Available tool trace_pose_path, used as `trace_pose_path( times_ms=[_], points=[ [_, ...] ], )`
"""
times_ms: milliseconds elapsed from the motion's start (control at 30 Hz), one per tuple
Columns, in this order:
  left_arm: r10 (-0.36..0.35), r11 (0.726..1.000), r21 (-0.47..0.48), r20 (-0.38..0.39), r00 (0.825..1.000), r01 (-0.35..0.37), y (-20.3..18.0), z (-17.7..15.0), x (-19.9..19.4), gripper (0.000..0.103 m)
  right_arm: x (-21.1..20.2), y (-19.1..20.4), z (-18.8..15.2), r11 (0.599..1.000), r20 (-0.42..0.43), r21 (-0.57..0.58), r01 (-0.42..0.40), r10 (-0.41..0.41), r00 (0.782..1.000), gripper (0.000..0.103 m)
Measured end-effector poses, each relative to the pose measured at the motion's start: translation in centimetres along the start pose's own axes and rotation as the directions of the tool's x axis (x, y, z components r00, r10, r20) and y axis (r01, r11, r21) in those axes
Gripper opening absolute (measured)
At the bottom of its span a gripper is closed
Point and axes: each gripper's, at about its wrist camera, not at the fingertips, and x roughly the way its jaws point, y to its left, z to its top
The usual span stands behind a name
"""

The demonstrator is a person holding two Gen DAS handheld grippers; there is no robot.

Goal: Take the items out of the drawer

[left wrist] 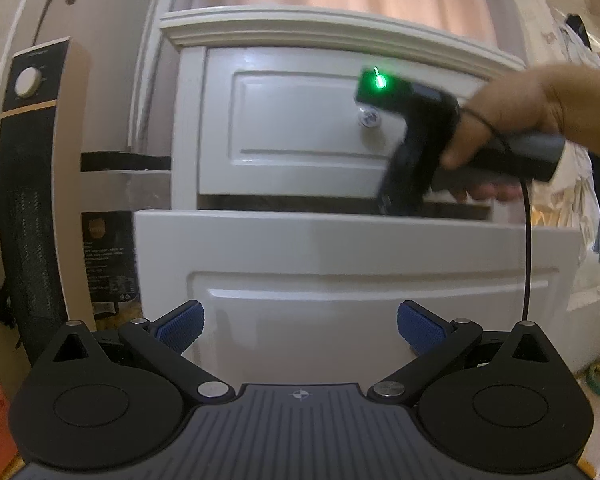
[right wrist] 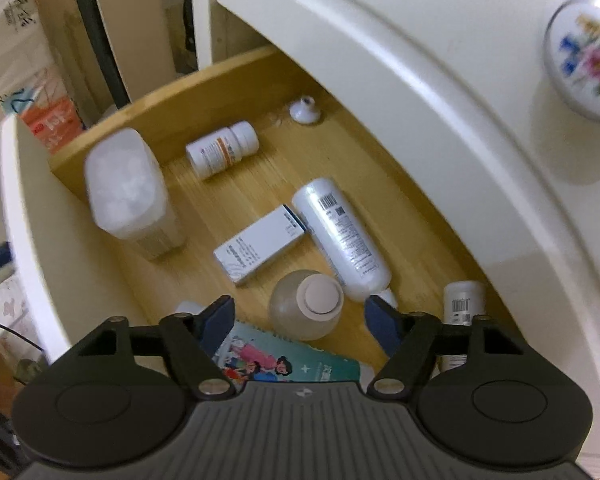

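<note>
The right claw [right wrist: 300, 316] points steeply down into the open drawer [right wrist: 228, 196], its blue pads standing partly apart with nothing pressed between them; the round translucent bottle [right wrist: 306, 306] with the flat white cap stands upright just below the gap, so that looks like the item in hand. To take it well, I would lower the claw straight until the pads flank the bottle's body rather than its cap, centre it, then close gently, since smooth rounded plastic is likely to slip or squirt sideways. Taking that bottle as the landmark: a long white glossy bottle [right wrist: 342, 236] with barcodes lies touching or just beside it on the right, a small white carton [right wrist: 260, 244] lies just beyond, a white pill bottle [right wrist: 222, 148] with an orange band lies farther back, a frosted rectangular tub [right wrist: 126, 188] stands back and left, and a teal spiral notebook [right wrist: 292, 364] lies nearer the camera. The drawer floor is pale grained wood. The left claw [left wrist: 300, 326] waits wide apart and empty, facing the glossy white drawer front [left wrist: 340, 248], while a hand [left wrist: 512, 120] holds the right tool above.
</note>
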Motion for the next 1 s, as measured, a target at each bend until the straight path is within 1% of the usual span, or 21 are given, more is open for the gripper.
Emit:
trace_pose_path(
  times_ms=[33, 167, 367, 533, 600, 667, 800, 933, 1000],
  points=[
    [0.005, 1.0, -0.011, 0.007, 1.0, -0.005, 0.3, 0.1, -0.1, 0.103, 0.5, 0.0, 0.0, 1.0, -0.015, -0.004, 0.005, -0.005, 1.0, 0.061],
    [0.029, 0.999, -0.039, 0.018, 0.999, -0.028, 1.0, 0.2, -0.3, 0.103, 1.7, 0.2, -0.1, 1.0, -0.03, -0.013, -0.008, 0.007, 1.0, 0.06],
    [0.031, 0.999, -0.02, -0.003, 1.0, -0.031, 0.9, -0.3, 0.1, 0.103, 3.1, 0.4, 0.3, 1.0, -0.054, -0.013, -0.021, 0.02, 0.998, 0.062],
    [0.028, 0.999, -0.016, -0.003, 1.0, -0.028, 0.9, -0.5, -0.1, 0.103, 3.5, 0.4, 0.5, 1.0, -0.08, -0.015, -0.02, 0.019, 0.997, 0.06],
    [0.026, 0.999, -0.02, -0.003, 1.0, -0.026, 0.9, -0.5, 0.0, 0.103, 3.6, 0.6, 0.5, 1.0, -0.088, -0.017, -0.013, 0.012, 0.996, 0.057],
    [0.024, 0.999, -0.021, -0.004, 1.0, -0.024, 0.9, -0.5, 0.0, 0.103, 3.5, 0.7, 0.5, 1.0, -0.082, -0.022, -0.001, -0.001, 0.997, 0.048],
    [0.023, 1.0, -0.019, -0.008, 1.0, -0.023, 0.8, -0.5, 0.0, 0.103, 3.4, 1.0, 0.3, 0.999, -0.074, -0.037, 0.004, -0.007, 0.997, 0.047],
    [0.019, 1.0, -0.016, -0.009, 1.0, -0.019, 0.7, -0.5, -0.1, 0.103, 2.8, 1.1, 0.2, 1.0, -0.04, -0.027, -0.008, 0.007, 0.999, 0.045],
    [0.017, 1.0, -0.012, -0.011, 1.0, -0.017, 0.7, -0.5, -0.1, 0.103, 2.6, 1.2, 0.0, 0.999, -0.034, -0.032, 0.001, -0.002, 0.999, 0.045]
  ],
)
